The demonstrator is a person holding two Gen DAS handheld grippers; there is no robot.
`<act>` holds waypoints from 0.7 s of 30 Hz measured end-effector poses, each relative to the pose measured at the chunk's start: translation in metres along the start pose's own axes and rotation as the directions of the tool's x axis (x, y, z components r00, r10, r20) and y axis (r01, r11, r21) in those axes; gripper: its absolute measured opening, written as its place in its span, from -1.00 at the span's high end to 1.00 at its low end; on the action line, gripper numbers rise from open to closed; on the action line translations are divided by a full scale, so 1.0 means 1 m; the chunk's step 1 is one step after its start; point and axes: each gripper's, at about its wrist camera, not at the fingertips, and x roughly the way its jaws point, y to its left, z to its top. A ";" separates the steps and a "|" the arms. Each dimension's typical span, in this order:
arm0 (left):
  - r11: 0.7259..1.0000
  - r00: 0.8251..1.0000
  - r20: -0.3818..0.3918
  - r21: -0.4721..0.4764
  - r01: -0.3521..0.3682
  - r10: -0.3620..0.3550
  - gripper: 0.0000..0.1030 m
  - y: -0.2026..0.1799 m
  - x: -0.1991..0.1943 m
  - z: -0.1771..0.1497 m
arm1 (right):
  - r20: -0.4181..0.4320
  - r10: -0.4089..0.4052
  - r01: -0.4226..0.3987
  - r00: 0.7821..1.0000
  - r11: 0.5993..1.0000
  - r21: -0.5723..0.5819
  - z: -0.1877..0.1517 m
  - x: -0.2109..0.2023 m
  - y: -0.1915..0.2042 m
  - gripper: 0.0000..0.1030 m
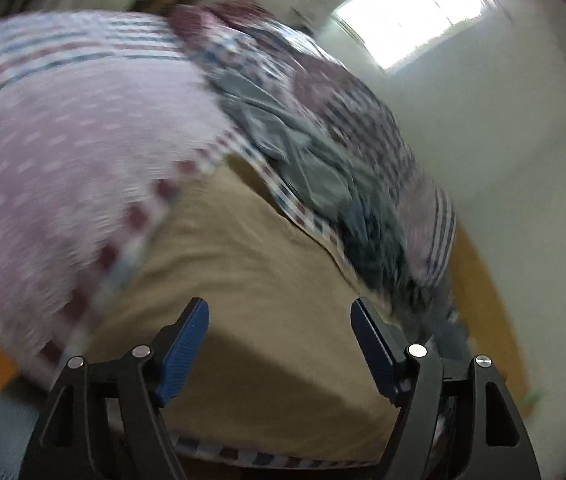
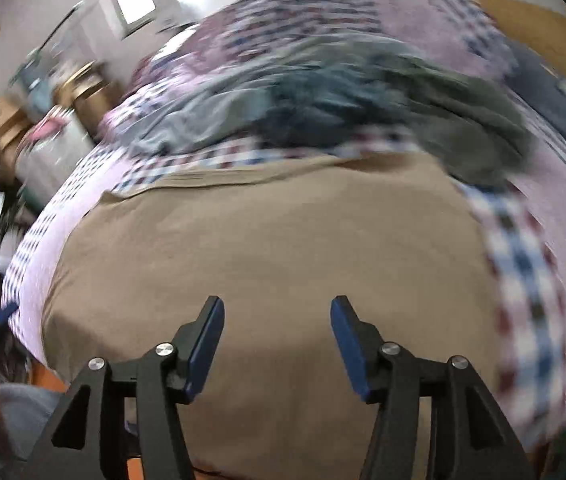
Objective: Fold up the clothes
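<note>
A tan garment (image 1: 243,280) lies spread flat on a pink bedspread with checked borders (image 1: 63,152). My left gripper (image 1: 279,308) hangs above the garment with its blue pads (image 1: 183,356) wide apart and nothing between them. In the right wrist view the same tan garment (image 2: 267,240) fills the middle. My right gripper (image 2: 277,306) stands open over it, with nothing between its blue pads (image 2: 347,344). A heap of grey and blue clothes (image 2: 363,92) lies on the bedspread (image 2: 523,280) beyond the garment. Both pictures are blurred by motion.
The clothes heap (image 1: 303,152) runs along the bed's far side. A white wall with a bright window (image 1: 411,16) stands behind. Brown boxes (image 2: 83,92) and clutter sit at the left in the right wrist view. An orange floor (image 1: 491,300) shows past the bed's edge.
</note>
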 end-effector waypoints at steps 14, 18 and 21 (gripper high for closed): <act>0.920 0.954 -0.273 0.392 -0.010 0.127 -0.51 -0.096 0.203 0.019 | -0.052 0.023 -0.032 0.998 0.984 -0.177 0.050 0.097 0.019 -0.15; 0.906 0.940 -0.305 0.423 -0.011 0.154 -0.51 -0.098 0.237 0.025 | -0.058 0.017 -0.030 0.998 0.971 -0.238 0.056 0.106 0.022 -0.16; 0.901 0.943 -0.298 0.434 -0.006 0.149 -0.51 -0.099 0.245 0.027 | -0.056 0.028 -0.041 0.998 0.969 -0.243 0.056 0.110 0.022 -0.27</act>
